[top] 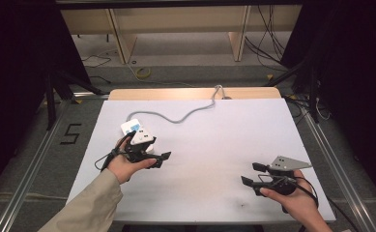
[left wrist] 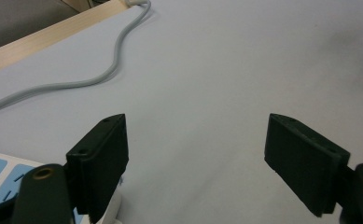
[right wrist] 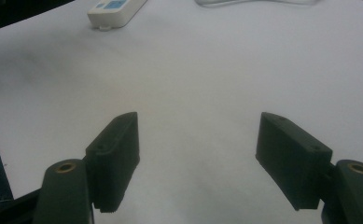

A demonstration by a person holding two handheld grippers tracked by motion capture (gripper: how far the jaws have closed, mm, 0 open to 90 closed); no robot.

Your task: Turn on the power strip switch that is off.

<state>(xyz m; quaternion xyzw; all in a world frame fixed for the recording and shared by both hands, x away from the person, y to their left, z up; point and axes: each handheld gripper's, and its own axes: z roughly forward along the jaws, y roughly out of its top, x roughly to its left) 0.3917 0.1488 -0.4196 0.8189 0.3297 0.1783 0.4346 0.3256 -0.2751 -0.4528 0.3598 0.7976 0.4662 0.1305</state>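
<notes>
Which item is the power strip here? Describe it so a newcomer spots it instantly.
Start at the white table and go to its left half, just beyond the left gripper, whose jaws stand open with nothing between them. There lies the power strip, a small white block with pale blue socket panels on top. A grey cable snakes from it to the table's far edge.
</notes>
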